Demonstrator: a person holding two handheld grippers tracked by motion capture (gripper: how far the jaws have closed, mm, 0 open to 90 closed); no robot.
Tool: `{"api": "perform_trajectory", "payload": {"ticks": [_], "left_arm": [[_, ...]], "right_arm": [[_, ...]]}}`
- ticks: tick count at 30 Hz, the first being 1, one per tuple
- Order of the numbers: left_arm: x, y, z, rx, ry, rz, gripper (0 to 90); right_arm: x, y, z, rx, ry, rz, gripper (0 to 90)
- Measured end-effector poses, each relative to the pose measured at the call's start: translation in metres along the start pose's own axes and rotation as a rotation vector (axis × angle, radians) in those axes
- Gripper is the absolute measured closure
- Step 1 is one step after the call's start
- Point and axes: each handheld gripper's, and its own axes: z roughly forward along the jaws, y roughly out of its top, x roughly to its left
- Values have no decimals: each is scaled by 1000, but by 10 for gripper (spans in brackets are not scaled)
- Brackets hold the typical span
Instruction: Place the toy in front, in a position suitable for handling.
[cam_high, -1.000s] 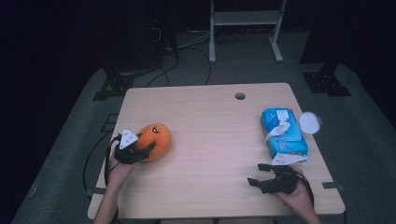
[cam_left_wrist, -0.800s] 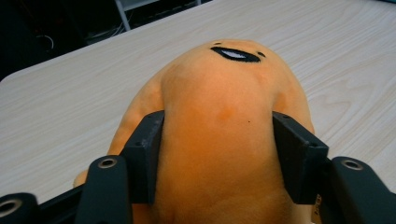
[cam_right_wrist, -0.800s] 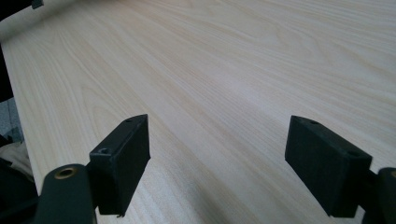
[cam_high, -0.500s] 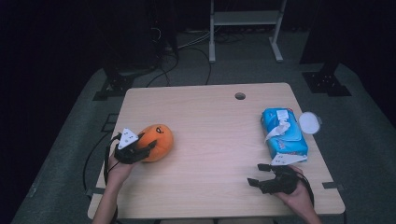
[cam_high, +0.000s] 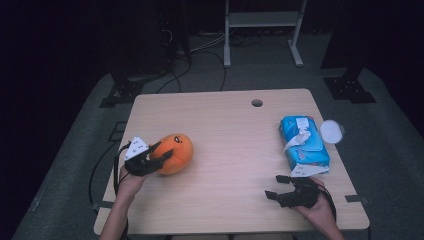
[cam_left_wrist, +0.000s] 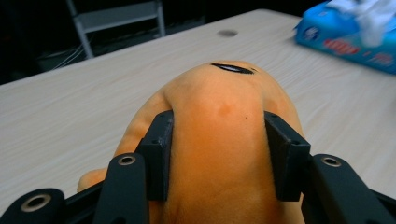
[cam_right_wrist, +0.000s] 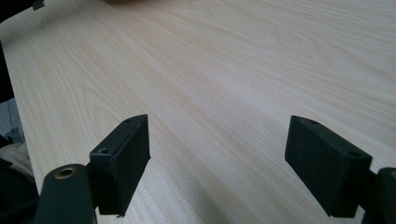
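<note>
Left gripper (cam_high: 159, 152) is pinching one orange plush (cam_high: 174, 153), its two jaws pressing into the soft sides, as the left gripper view (cam_left_wrist: 217, 154) is showing close up. That plush is sitting near the left edge of the one wooden table (cam_high: 230, 150). Right gripper (cam_high: 277, 186) is resting near the front right edge with its two jaws spread wide over bare wood (cam_right_wrist: 217, 158), gripping nothing. One blue wipes pack (cam_high: 303, 142) is lying just beyond it, one white lid (cam_high: 332, 131) sitting beside the pack.

Dark lab: cabled floor (cam_high: 200, 47), metal stand (cam_high: 262, 22)
</note>
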Motion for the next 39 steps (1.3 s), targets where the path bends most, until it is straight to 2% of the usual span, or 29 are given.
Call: {"api": "perform_trajectory", "payload": {"ticks": [4, 10, 11, 12, 14, 15, 16, 18, 22, 26, 28, 31, 35, 37, 39], "left_arm": [[-17, 7, 7, -21, -85, 9, 505], [-51, 20, 22, -39, -204, 41, 504], [-51, 20, 22, -39, -204, 41, 504], [-63, 27, 27, -47, -235, 62, 504], [-73, 32, 32, -46, -257, 83, 504], [-73, 32, 32, -46, -257, 83, 504], [-83, 34, 40, -37, -284, 102, 504], [-92, 33, 49, -22, -312, 107, 504], [-110, 30, 68, 15, -351, 129, 503], [-124, 17, 82, 77, -395, 164, 496], [-129, 11, 82, 68, -404, 185, 481], [-129, 10, 79, 81, -398, 207, 460], [-132, 3, 79, 72, -397, 192, 439], [-133, 2, 79, 72, -391, 204, 434], [-135, 2, 80, 73, -382, 220, 427]], "right_arm": [[0, 0, 0, 1, 0, 0, 210], [0, 0, -1, -2, -7, 4, 210], [0, 0, -1, -5, -8, 7, 210], [-1, 0, -2, -9, -7, 10, 210], [-2, 0, -3, -10, -7, 16, 210], [-3, 0, -3, -9, -9, 18, 212], [-4, 0, -4, -13, -6, 25, 217], [-5, 0, -7, -18, -13, 30, 218], [-11, -1, -14, -48, -30, 48, 218], [-17, -1, -21, -74, -43, 67, 218], [-19, -2, -24, -81, -50, 71, 218], [-20, 0, -27, -92, -61, 73, 221], [-19, 6, -32, -122, -65, 59, 238], [-18, 9, -35, -126, -78, 49, 241], [-19, 19, -46, -150, -108, 28, 254]]}}
